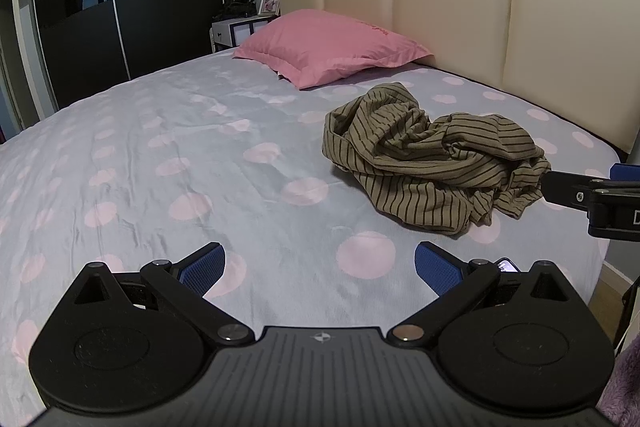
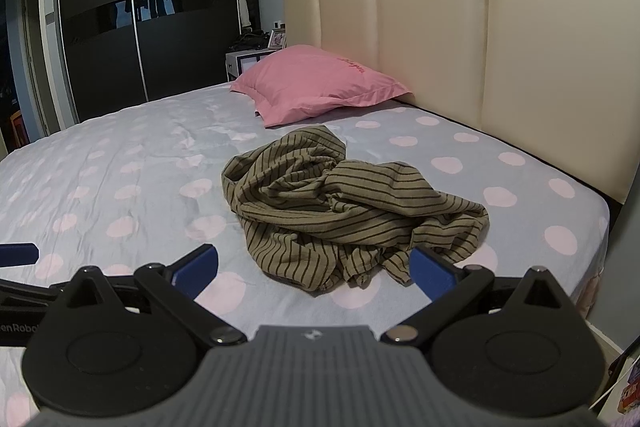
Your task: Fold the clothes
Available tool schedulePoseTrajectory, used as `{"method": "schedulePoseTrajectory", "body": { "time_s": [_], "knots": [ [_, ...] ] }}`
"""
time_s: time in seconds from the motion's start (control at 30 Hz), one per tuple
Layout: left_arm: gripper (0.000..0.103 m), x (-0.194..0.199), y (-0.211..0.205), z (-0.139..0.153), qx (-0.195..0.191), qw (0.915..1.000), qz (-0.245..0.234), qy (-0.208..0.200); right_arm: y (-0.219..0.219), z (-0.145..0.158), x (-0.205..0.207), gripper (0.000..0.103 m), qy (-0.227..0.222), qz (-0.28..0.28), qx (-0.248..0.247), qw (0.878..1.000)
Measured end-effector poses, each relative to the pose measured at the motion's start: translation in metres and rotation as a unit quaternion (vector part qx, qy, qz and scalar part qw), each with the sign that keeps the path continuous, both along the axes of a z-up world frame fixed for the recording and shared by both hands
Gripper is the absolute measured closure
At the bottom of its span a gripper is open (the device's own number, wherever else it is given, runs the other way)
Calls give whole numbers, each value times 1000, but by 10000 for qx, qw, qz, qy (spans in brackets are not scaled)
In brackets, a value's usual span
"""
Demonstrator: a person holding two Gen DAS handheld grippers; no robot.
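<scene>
Your bed (image 1: 200, 155) carries the crumpled striped garment (image 1: 432, 163) near the headboard; your left claw (image 1: 320, 269) gapes empty, right claw cut off. Right view: right claw (image 2: 314, 267) open, "enRobo" partly legible.

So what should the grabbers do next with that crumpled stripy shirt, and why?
Probably ease the right gripper forward and close it on the near edge of the striped shirt. The shirt lies in a crumpled heap on the bed sheet, both grippers are open and empty, and the right one is nearest, so it must be lifted and spread before folding.
</scene>
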State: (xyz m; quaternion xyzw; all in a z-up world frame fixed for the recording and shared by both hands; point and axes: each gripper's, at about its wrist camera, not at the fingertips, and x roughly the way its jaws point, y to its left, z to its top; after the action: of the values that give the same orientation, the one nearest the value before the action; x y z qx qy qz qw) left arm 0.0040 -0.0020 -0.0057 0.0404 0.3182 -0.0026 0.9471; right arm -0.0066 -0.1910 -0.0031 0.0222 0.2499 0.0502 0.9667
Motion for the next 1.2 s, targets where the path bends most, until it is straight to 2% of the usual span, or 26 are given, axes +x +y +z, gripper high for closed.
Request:
{"method": "schedulePoseTrajectory", "body": {
  "time_s": [0.57, 0.73, 0.83, 1.07, 1.2],
  "knots": [
    [0, 4, 7, -10, 107, 9998, 64, 162, -1, -12, 17, 1, 164, 41, -132, 9998],
    [2, 7, 15, -14, 317, 9991, 221, 175, -9, -7, 29, 1, 243, 28, -122, 9996],
    [2, 8, 22, -13, 405, 9987, 310, 52, -14, -4, 38, 1, 325, 12, -94, 9994],
    [2, 10, 36, -15, 195, 9981, 579, -99, -12, 0, 71, 1, 485, 431, -99, 9978],
    [2, 17, 55, -21, -316, 9975, 598, 197, -10, -5, 95, 1, 517, 493, -355, 9968]
  ]
}}
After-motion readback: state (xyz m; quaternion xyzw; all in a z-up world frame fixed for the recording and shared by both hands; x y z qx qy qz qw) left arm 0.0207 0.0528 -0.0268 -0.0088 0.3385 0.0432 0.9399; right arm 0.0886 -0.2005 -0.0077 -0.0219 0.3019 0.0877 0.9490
